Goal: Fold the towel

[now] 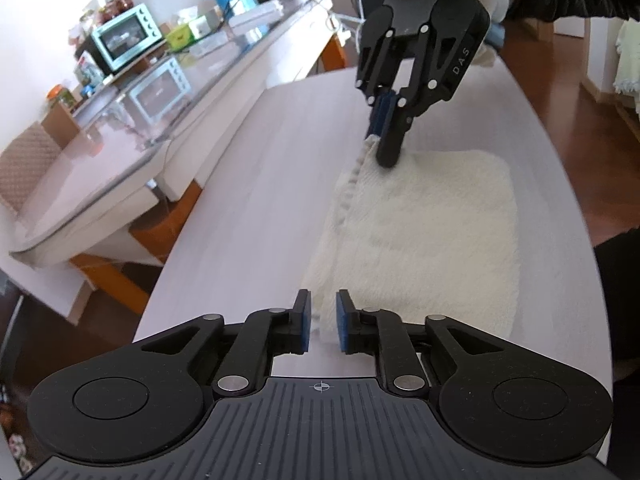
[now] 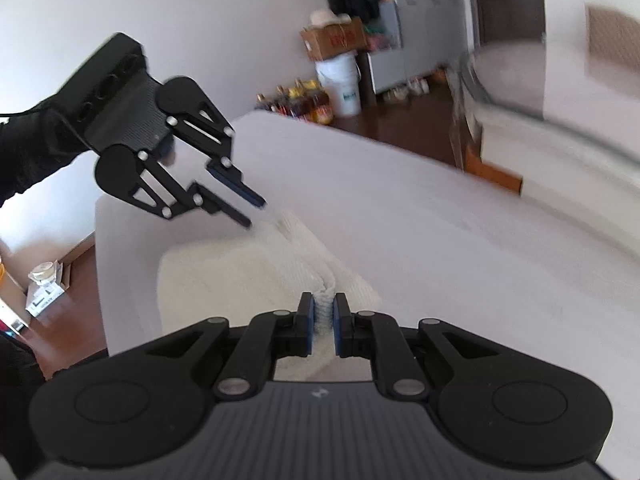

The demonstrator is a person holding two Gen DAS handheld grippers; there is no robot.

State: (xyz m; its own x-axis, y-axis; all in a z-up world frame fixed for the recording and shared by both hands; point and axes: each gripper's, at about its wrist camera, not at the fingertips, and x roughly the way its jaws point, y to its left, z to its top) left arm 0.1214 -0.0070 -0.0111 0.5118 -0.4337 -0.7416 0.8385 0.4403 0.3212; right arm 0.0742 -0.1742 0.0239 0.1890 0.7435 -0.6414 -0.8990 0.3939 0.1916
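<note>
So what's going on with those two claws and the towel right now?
Left gripper open, towel edge loose between its pads. Right gripper shut on towel edge. Towel folded over on table. Nothing in the way.

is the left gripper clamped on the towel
No, the left gripper has its jaws apart, with the towel edge loose between them.

The white towel point(image 1: 432, 232) lies folded on the pale tabletop point(image 1: 260, 200), with a ridge of its edge running up the left side. The left tongs point(image 1: 323, 320) sit low at the near end, blue pads apart with a bit of towel edge between them, not pinched. The right tongs point(image 1: 380, 136) come in from the top, clamped on the far end of that ridge. A teal toaster oven point(image 1: 126, 36) sits on the side counter.
</note>
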